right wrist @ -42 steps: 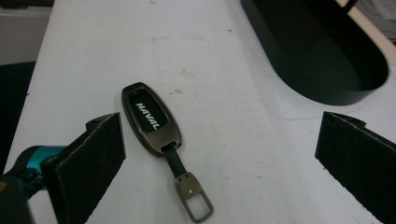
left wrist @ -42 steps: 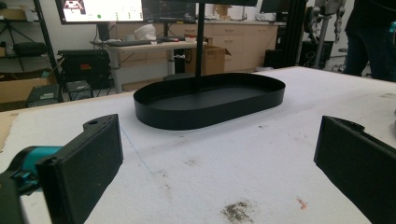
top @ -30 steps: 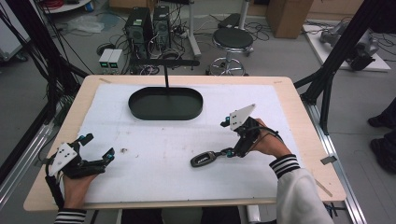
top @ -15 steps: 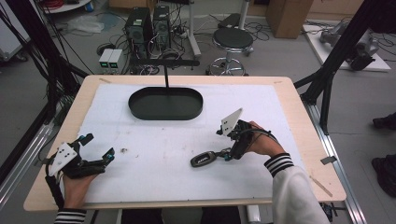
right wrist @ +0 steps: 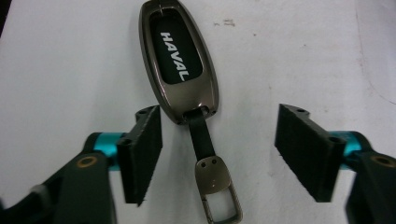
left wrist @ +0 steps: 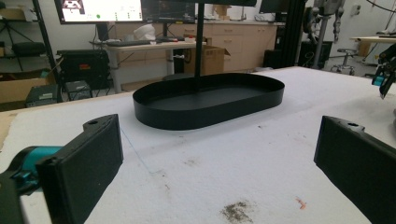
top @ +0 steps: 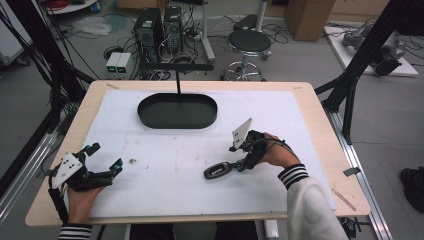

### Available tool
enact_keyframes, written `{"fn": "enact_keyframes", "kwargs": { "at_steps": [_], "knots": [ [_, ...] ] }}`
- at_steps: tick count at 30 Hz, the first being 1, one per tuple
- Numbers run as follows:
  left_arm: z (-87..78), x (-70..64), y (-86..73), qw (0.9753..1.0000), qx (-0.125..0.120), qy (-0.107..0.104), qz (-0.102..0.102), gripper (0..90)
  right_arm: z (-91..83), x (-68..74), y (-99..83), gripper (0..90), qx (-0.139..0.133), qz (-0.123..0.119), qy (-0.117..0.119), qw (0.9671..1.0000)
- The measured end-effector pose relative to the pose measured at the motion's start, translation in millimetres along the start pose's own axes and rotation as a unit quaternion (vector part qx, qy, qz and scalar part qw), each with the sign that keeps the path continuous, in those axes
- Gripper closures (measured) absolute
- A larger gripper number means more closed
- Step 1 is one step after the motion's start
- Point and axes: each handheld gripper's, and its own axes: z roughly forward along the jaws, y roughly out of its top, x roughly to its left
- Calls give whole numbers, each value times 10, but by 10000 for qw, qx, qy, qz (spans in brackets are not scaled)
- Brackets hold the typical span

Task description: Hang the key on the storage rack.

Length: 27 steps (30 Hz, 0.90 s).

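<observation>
A dark metal car key fob [right wrist: 180,60] marked HAVAL lies flat on the white mat, its short strap and clasp [right wrist: 215,184] pointing toward me. My right gripper [right wrist: 218,149] is open, its jaws standing either side of the strap just behind the fob, low over the mat. From above, that fob [top: 216,171] sits right of centre with the right gripper [top: 240,166] at its right end. My left gripper [top: 104,161] rests open at the table's front left, nothing between its jaws. A black oval tray [top: 177,119] with an upright post stands at the back centre.
The white mat [top: 165,165] covers most of the wooden table [top: 330,150]. Small dirt marks [left wrist: 238,211] lie on the mat ahead of the left gripper. The tray [left wrist: 208,111] sits well beyond it. Black frame poles stand at both table sides.
The right gripper has dropped lower and moved slightly left toward the fob's strap end. The left gripper and the fob have stayed put.
</observation>
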Motion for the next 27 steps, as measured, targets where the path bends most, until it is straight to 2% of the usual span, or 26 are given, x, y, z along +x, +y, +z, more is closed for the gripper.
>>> {"fn": "enact_keyframes", "kwargs": {
  "at_steps": [16,27],
  "knots": [
    [0,1,0,10000,-1,-2,-1,17,84,-2,25,521,358,-263,212,9988],
    [-1,2,0,10000,-7,-11,-13,17,114,-7,40,609,395,-350,327,9981]
  ]
}}
